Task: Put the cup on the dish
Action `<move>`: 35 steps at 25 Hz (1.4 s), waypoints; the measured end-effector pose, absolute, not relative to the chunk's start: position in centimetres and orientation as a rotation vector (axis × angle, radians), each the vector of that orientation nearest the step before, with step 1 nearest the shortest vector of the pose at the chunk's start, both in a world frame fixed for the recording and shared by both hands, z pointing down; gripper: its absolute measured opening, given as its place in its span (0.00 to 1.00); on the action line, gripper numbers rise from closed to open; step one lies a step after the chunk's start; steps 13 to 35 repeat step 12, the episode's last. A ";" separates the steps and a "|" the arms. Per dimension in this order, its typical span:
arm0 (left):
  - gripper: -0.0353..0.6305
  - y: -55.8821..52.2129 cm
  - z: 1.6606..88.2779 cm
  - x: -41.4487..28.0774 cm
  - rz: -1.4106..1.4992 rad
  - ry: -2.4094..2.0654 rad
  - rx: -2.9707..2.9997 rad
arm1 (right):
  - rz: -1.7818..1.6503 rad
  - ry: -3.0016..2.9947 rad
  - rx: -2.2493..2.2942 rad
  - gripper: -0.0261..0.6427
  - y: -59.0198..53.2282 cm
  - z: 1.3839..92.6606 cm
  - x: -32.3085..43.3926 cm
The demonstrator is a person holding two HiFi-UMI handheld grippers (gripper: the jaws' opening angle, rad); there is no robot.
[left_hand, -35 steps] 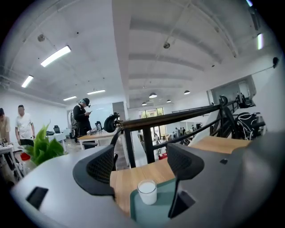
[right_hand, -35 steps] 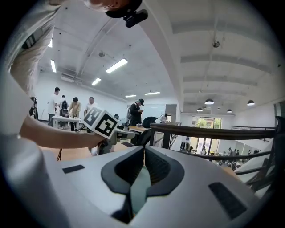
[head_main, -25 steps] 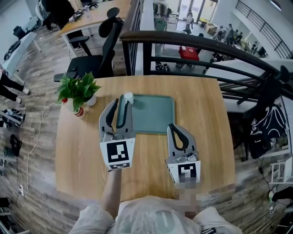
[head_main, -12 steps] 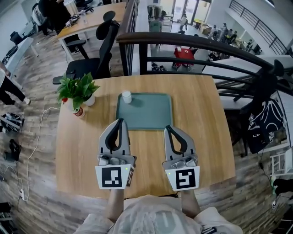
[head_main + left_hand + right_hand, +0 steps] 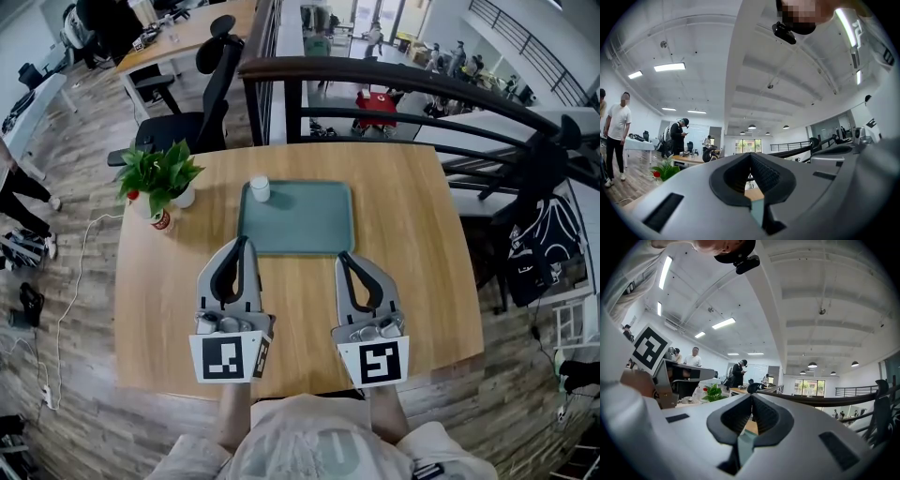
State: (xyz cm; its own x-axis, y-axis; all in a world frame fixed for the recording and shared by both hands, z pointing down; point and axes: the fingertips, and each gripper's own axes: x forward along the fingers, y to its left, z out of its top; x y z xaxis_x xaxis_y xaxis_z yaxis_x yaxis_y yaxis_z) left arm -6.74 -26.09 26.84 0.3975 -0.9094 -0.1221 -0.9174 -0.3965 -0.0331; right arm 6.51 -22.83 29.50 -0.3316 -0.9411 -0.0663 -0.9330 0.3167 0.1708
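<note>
**Over the table's near half: both claws shut and empty, cup on dish**

Left claw (image 5: 241,244) and right claw (image 5: 345,258) hover side by side over the table (image 5: 422,234), tips pointing away from the person and roughly level. In its own view the left claw's pads are pressed together with nothing between them. Same for the right claw: pads closed, nothing gripped. Marker cubes sit at the claws' rear ends, closest to the person.

Dish (image 5: 309,230), a teal tray, lies flat just ahead of both claw tips and is not touched. Its near edge is just beyond the left tip and near the right tip. Cup (image 5: 260,189), small and white, stands upright on the dish's far left corner. That puts it ahead of the left claw, well apart from it, and ahead-left of the right claw.

Plant (image 5: 159,176) stands on the table to the left of and beyond the left claw, off the dish and near the cup. Railing (image 5: 394,80) runs beyond the table's far edge.
</note>
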 end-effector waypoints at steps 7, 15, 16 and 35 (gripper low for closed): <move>0.07 -25.9 27.1 -6.7 0.120 1.677 -2.560 | -0.277 -2.508 1.784 0.07 -22.6 29.5 6.6; 0.07 -26.2 27.5 -6.7 0.108 1.684 -2.575 | -0.253 -2.512 1.772 0.07 -22.9 29.7 6.6; 0.07 -26.2 27.5 -6.7 0.108 1.684 -2.575 | -0.253 -2.512 1.772 0.07 -22.9 29.7 6.6; 0.07 -26.2 27.5 -6.7 0.108 1.684 -2.575 | -0.253 -2.512 1.772 0.07 -22.9 29.7 6.6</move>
